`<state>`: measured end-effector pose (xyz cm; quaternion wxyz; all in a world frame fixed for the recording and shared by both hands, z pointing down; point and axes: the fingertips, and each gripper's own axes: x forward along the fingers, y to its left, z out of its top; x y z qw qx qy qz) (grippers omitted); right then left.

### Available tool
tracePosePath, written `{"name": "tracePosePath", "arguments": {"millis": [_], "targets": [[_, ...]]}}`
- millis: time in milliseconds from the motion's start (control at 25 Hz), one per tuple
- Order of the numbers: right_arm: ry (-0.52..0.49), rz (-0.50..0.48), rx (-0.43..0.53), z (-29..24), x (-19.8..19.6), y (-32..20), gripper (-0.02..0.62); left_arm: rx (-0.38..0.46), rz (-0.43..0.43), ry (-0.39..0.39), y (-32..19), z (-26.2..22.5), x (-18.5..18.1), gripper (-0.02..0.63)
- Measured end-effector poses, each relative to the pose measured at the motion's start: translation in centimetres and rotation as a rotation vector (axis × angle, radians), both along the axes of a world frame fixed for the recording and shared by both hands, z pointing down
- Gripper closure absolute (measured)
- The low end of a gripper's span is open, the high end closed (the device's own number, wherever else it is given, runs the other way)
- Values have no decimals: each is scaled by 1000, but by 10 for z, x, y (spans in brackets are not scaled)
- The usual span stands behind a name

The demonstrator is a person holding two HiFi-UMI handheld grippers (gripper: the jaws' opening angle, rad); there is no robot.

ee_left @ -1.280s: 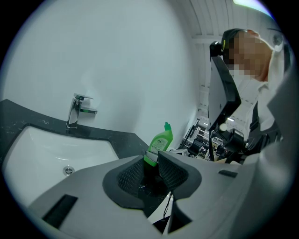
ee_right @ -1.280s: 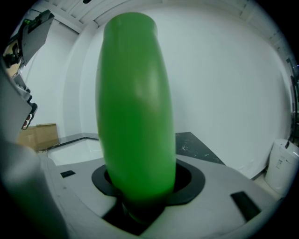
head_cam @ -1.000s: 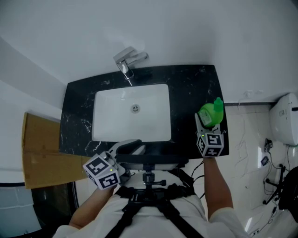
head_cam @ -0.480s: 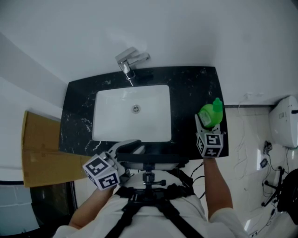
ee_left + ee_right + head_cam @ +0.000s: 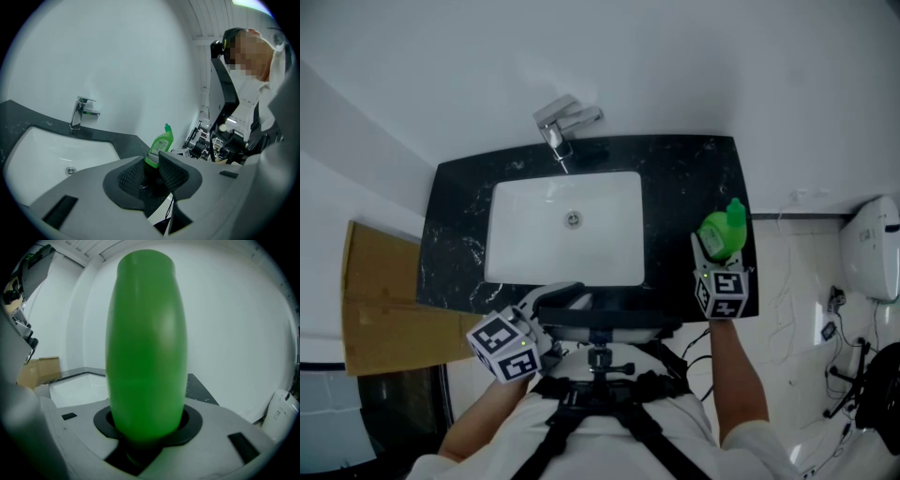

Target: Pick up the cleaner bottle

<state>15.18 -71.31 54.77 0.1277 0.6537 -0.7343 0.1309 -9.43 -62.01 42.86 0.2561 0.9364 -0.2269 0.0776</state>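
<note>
Head view, looking steeply down: green plastic cleaner bottle [image 5: 724,230] with a bent neck, upright near the right edge of the black stone surface [image 5: 680,173] with white flecks, to the right of the white sink [image 5: 520,244]. Held low on its body by the right hand-held gripper [image 5: 718,247], with jaws just closed in and pads pressed on both sides. Seems not lifted yet, bottom likely on the surface. Reaching and grabbing done; lifting left to do. Left hand-held gripper [image 5: 555,298] down by the front of the sink, holding nothing, jaws only a little apart. Pale label on the bottle in the left gripper view, too small to read. No brand or words to make out anywhere else.
</note>
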Motion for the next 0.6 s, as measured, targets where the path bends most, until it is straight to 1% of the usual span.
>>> {"name": "tracePosePath", "arguments": {"millis": [360,600], "targets": [[15,1,-9,0,1,0,422,3,-6,9,-2,1,-1,508],[24,3,-10,-4,3,-2,422,7,-18,35,-7,-2,-5,508]]}}
